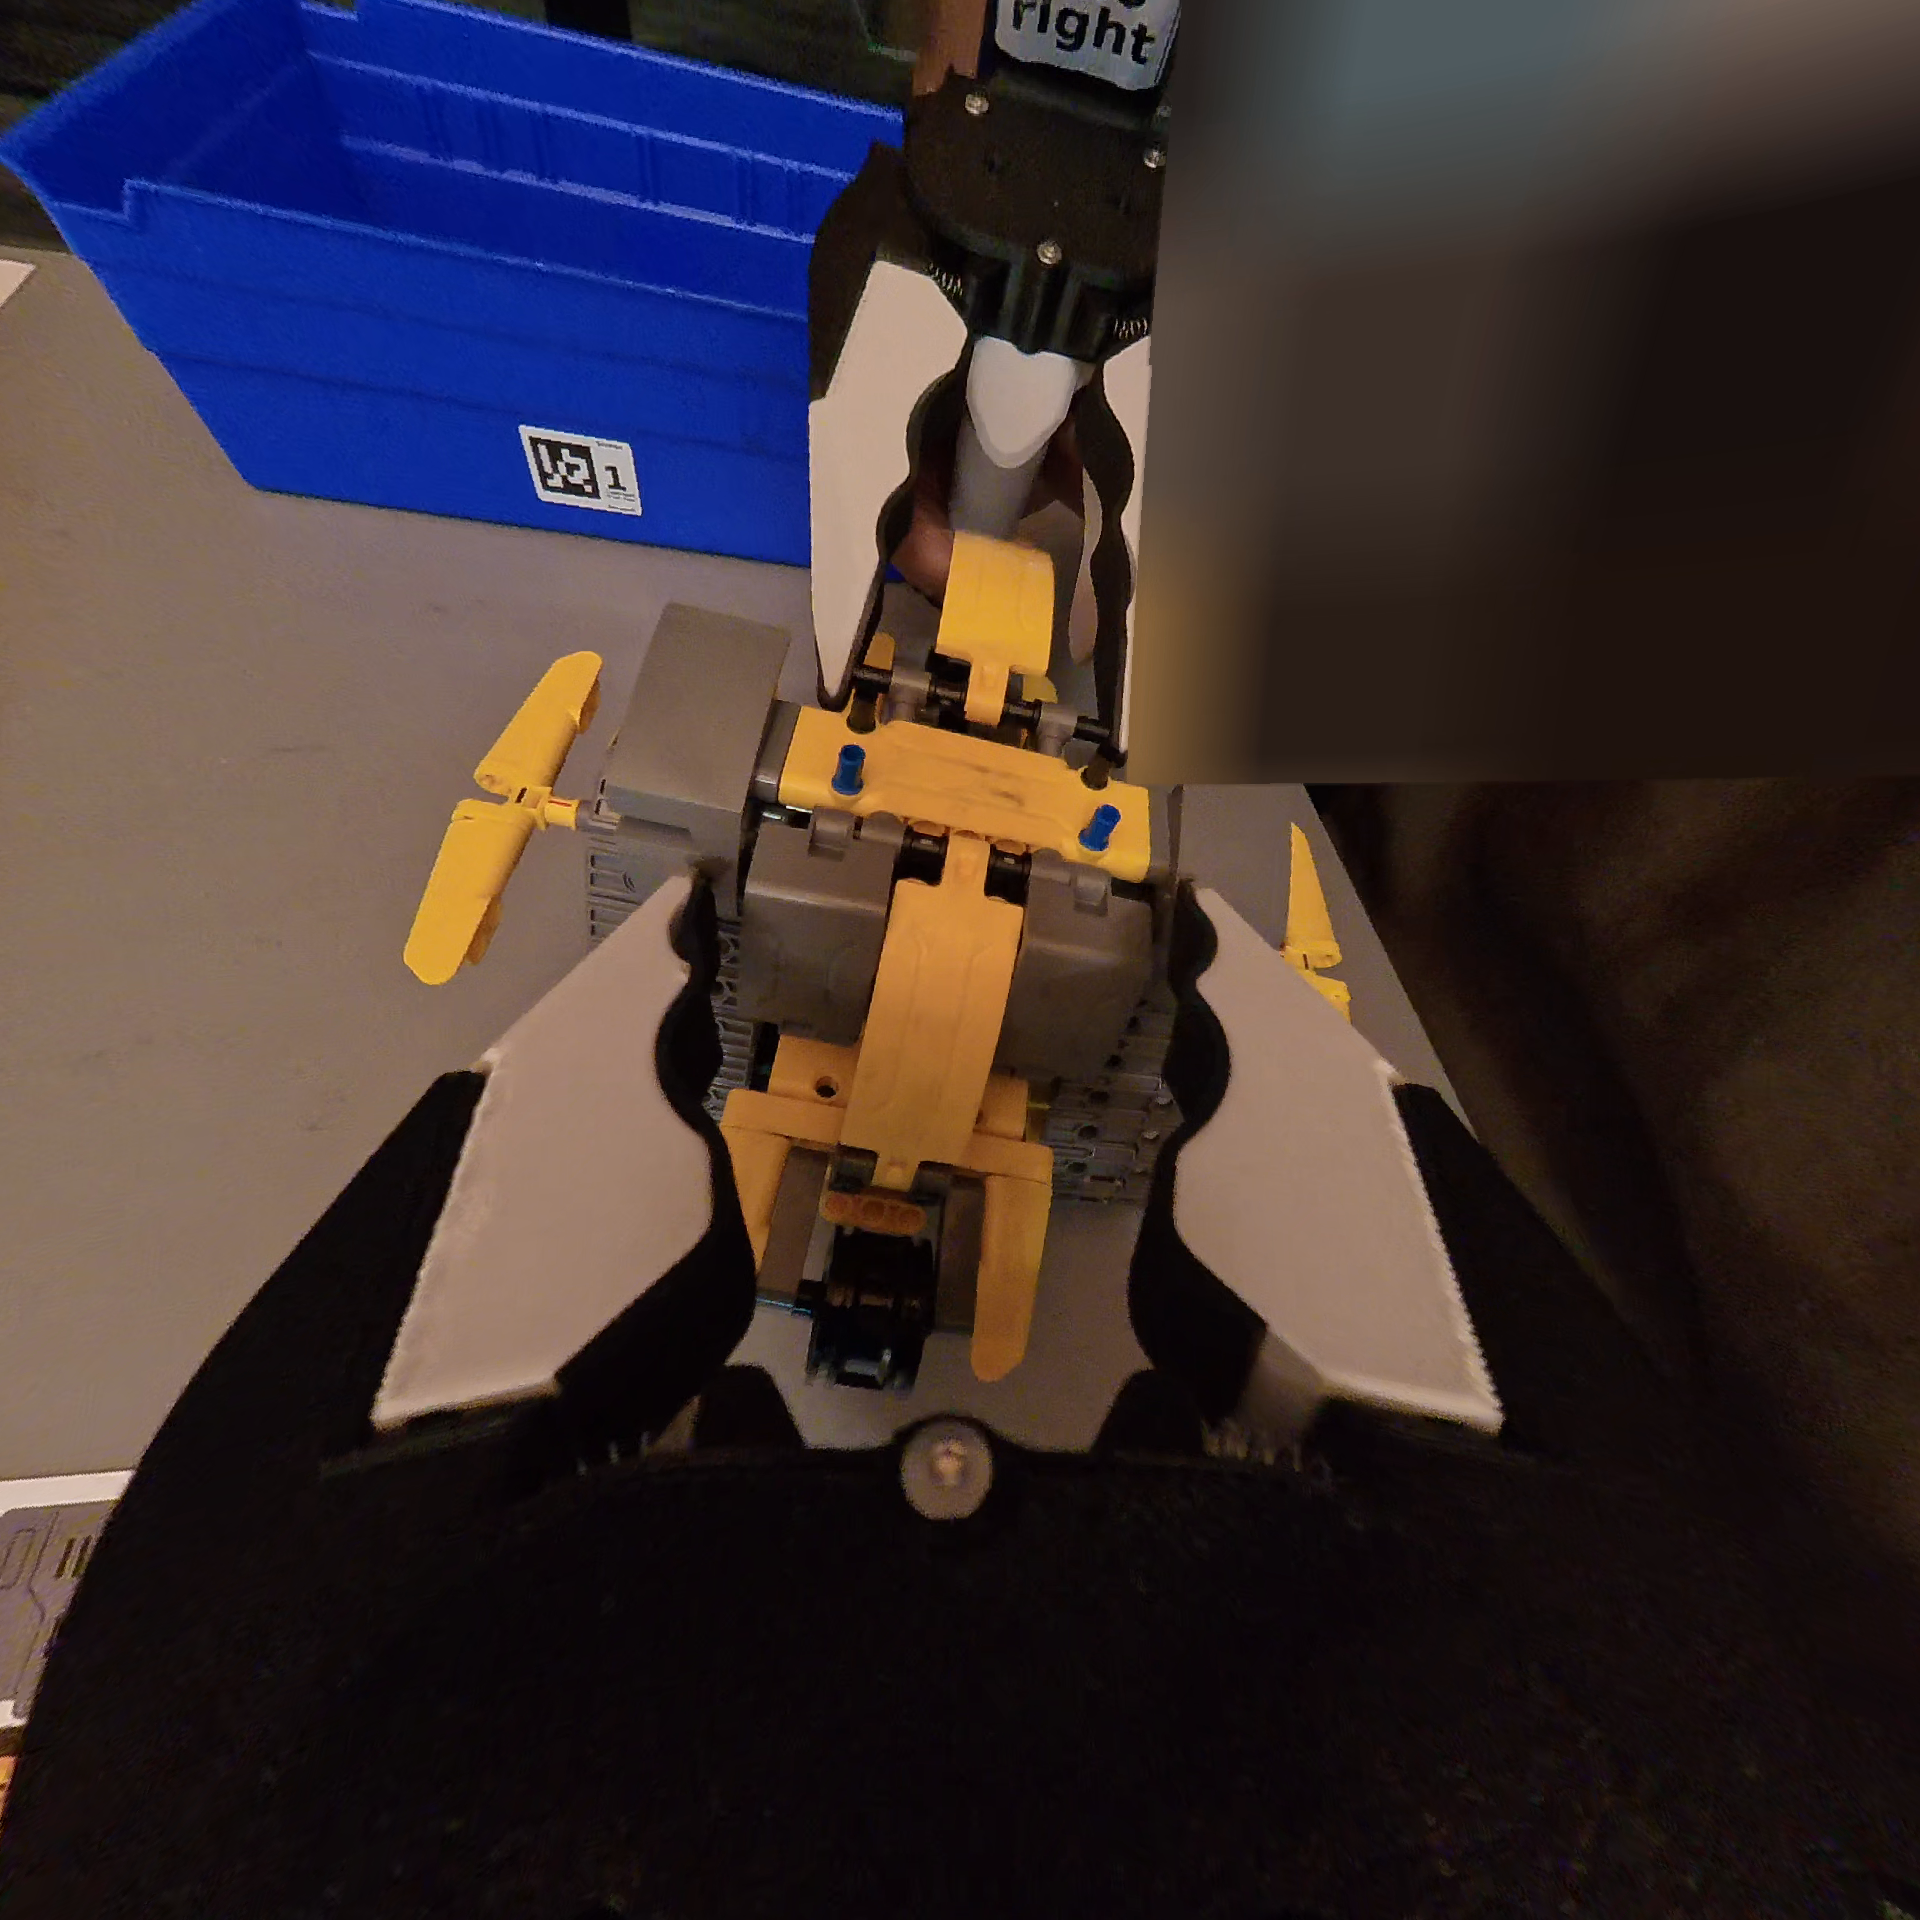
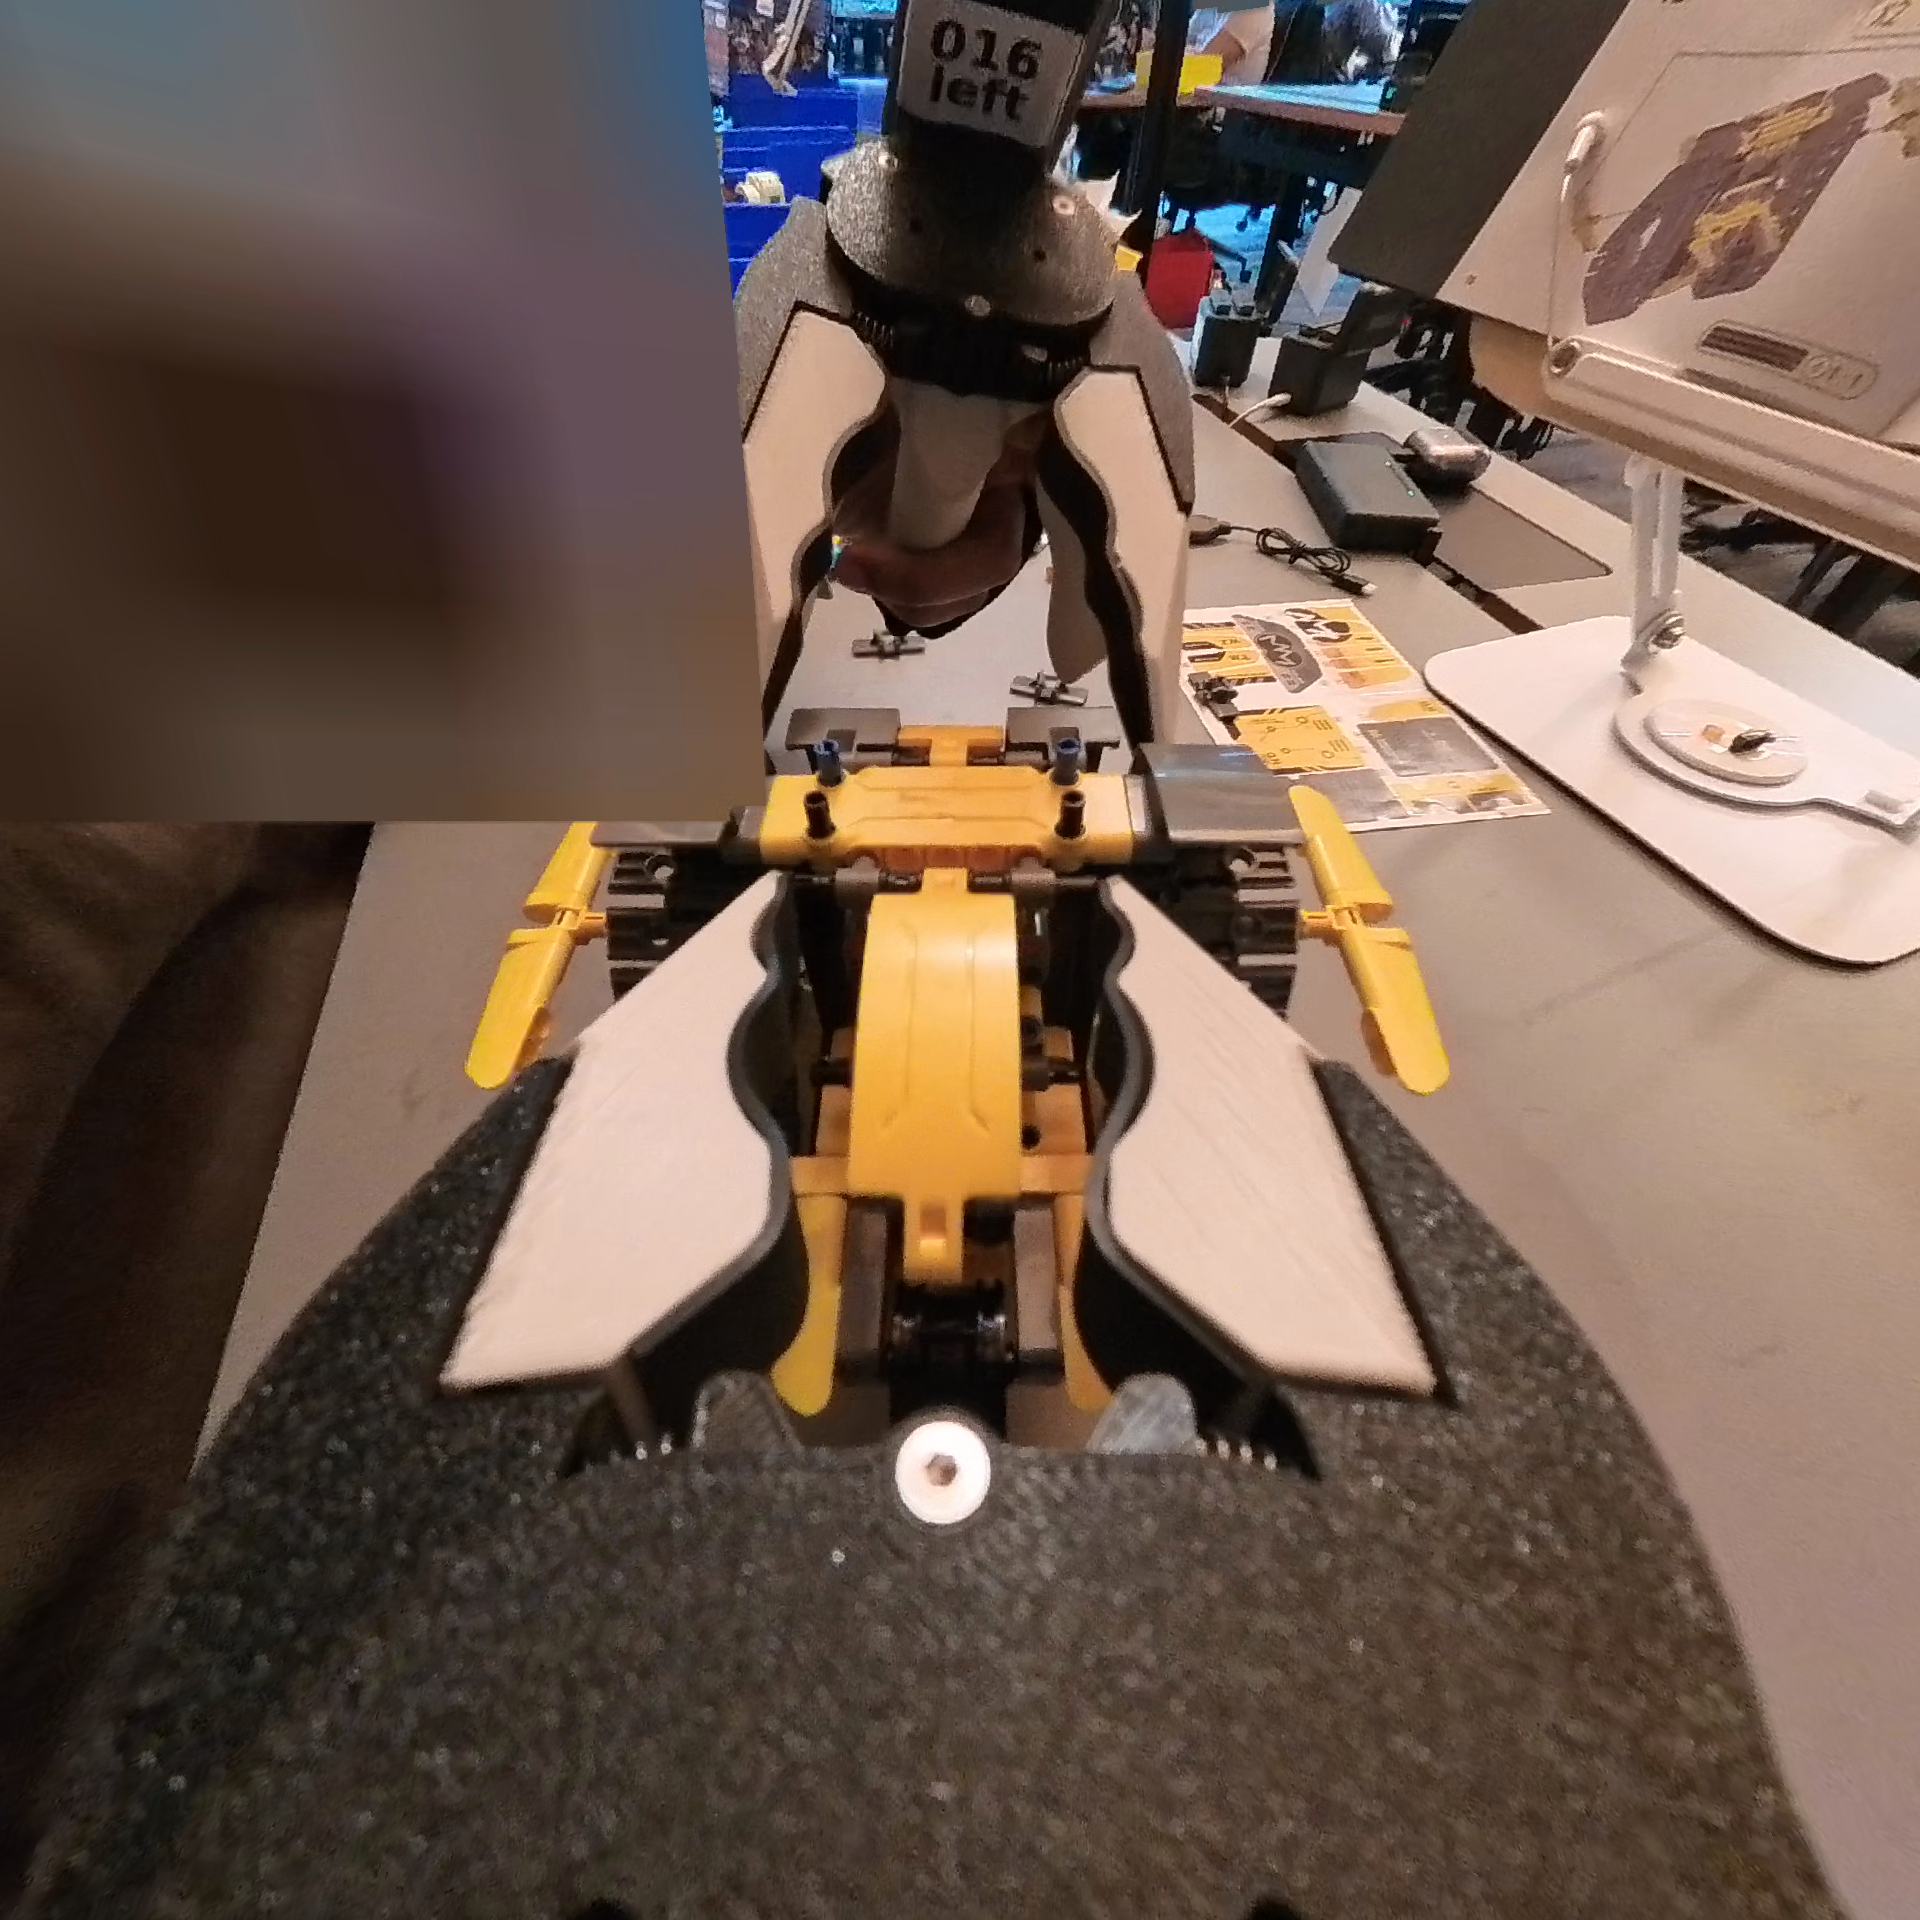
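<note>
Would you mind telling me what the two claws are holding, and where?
Both grip the yellow-and-grey brick-built tracked vehicle: left claw around its grey sides, right claw around the opposite end.

Yellow-and-grey brick model (image 1: 940, 997), blue pins (image 1: 850, 771), blue bin (image 1: 447, 270), grey table (image 1: 260, 831)

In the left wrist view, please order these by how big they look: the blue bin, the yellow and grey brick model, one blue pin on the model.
1. blue bin, though it stands farther from the camera.
2. yellow and grey brick model, near the camera, between the left gripper fingers.
3. blue pin, clearly smallest.
</note>
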The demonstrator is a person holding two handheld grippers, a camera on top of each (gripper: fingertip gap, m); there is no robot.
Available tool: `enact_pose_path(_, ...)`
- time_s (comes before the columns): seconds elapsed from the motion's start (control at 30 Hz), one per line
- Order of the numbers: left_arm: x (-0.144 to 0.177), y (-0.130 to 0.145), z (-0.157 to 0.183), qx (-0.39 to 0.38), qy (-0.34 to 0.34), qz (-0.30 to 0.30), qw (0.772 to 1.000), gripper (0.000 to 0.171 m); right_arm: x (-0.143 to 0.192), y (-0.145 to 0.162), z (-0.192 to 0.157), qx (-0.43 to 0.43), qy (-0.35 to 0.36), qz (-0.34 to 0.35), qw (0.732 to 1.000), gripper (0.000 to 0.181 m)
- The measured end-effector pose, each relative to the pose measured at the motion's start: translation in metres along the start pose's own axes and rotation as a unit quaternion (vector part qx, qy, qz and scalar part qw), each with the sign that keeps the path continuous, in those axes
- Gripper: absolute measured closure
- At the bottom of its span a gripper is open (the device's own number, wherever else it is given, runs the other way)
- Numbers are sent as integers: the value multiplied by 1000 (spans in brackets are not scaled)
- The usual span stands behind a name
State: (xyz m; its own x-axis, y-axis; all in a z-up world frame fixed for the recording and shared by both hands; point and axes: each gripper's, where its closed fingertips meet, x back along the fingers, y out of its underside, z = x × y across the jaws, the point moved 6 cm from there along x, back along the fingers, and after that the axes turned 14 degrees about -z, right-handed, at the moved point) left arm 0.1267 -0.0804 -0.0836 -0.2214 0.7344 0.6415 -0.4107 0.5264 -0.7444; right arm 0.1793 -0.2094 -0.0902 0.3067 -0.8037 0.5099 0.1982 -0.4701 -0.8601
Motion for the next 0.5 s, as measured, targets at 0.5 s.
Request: enact_pose_path(0.5, -3, -1, 1, -7, -25, -16, 1000, 95, 1, 3, -3, 4, 12, 0, 1000, 125)
